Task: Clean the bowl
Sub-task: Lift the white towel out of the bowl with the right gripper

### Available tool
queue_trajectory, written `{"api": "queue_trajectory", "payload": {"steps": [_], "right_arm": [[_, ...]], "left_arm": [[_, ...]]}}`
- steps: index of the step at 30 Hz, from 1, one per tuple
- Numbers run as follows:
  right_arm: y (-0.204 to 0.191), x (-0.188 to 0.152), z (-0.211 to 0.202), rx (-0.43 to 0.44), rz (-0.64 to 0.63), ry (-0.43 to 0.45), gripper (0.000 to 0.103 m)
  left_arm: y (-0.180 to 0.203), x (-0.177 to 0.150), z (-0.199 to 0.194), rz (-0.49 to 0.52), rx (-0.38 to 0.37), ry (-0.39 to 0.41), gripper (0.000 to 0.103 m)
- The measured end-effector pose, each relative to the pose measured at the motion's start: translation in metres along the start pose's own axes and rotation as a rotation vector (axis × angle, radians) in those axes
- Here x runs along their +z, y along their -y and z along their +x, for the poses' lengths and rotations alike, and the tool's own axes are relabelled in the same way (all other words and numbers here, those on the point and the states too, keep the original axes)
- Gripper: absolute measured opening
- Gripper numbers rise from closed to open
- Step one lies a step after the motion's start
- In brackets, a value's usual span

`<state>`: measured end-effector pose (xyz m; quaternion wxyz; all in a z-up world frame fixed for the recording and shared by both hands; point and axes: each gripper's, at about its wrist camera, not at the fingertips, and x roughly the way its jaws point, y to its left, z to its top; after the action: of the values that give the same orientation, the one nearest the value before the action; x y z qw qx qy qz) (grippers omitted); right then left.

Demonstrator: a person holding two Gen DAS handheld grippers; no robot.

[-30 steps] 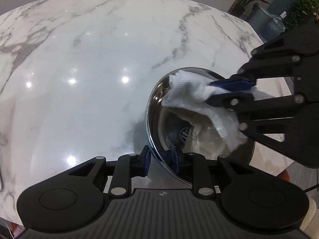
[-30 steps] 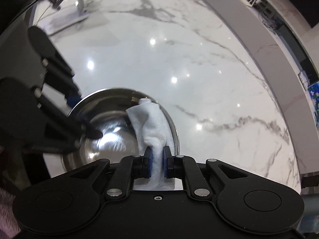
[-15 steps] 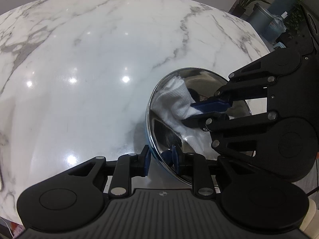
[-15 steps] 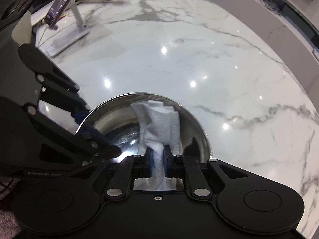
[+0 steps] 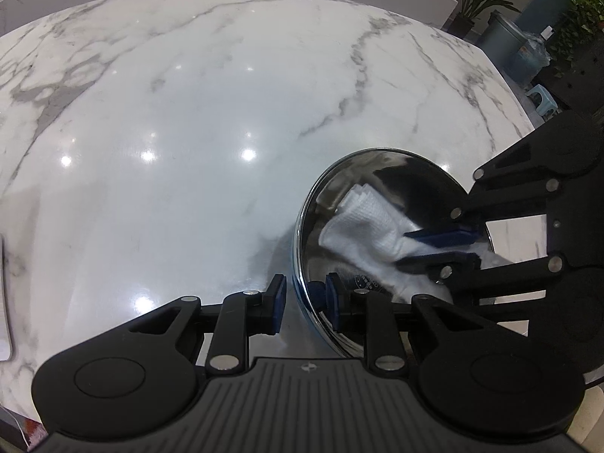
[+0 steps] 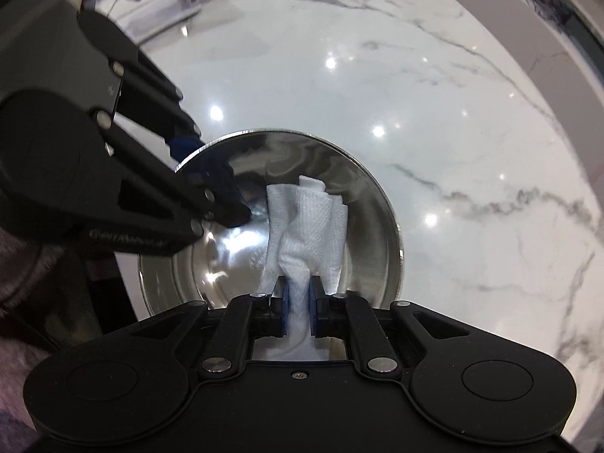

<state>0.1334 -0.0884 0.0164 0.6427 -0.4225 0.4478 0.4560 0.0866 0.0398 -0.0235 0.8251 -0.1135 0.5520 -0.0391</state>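
Observation:
A shiny steel bowl point(image 5: 381, 173) stands tilted on the white marble table, also in the right wrist view point(image 6: 377, 204). My left gripper point(image 5: 304, 298) straddles the bowl's near rim with one blue pad inside and one outside; a small gap shows at the outer pad. My right gripper point(image 6: 298, 311) is shut on a folded white paper towel point(image 6: 305, 222) and presses it against the bowl's inner wall. The towel point(image 5: 366, 222) and right gripper point(image 5: 438, 247) show inside the bowl in the left wrist view.
The marble table point(image 5: 188, 132) spreads to the left and far side. A phone stand point(image 6: 181, 3) with clutter sits at the far left in the right wrist view. Plants and a grey bin point(image 5: 502, 49) stand beyond the table's right edge.
My right gripper has swept the towel round the inside of the bowl, from the far rim down across the left wall. The left gripper has stayed at the rim.

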Motion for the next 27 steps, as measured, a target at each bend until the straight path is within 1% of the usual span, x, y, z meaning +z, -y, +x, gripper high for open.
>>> {"api": "queue_trajectory", "payload": {"steps": [5, 9, 14, 17, 20, 24, 25, 27], "right_arm": [[-0.009, -0.003, -0.005, -0.091, -0.050, 0.001, 0.008], [-0.006, -0.008, -0.015, -0.139, -0.039, 0.033, 0.008], [-0.001, -0.012, -0.023, -0.153, 0.012, 0.075, 0.007], [0.003, -0.017, -0.032, -0.147, 0.065, 0.116, 0.007], [0.012, -0.027, -0.046, -0.128, 0.149, 0.171, 0.007], [0.030, -0.049, -0.069, -0.161, 0.288, 0.252, 0.008], [0.036, -0.057, -0.072, -0.162, 0.342, 0.271, 0.008], [0.043, -0.067, -0.071, -0.159, 0.402, 0.279, 0.008]], "left_arm": [[0.000, -0.001, 0.000, -0.001, 0.000, 0.001, 0.021], [0.000, 0.000, 0.000, -0.003, -0.002, 0.002, 0.021], [0.001, 0.000, 0.001, -0.009, -0.004, 0.003, 0.021], [0.001, 0.001, 0.002, -0.013, -0.005, 0.004, 0.021], [0.001, 0.001, 0.002, -0.017, -0.006, 0.005, 0.022], [0.001, 0.001, 0.003, -0.027, -0.010, 0.006, 0.022], [0.001, 0.000, 0.003, -0.030, -0.011, 0.007, 0.022], [0.001, 0.000, 0.004, -0.036, -0.014, 0.008, 0.022]]}}
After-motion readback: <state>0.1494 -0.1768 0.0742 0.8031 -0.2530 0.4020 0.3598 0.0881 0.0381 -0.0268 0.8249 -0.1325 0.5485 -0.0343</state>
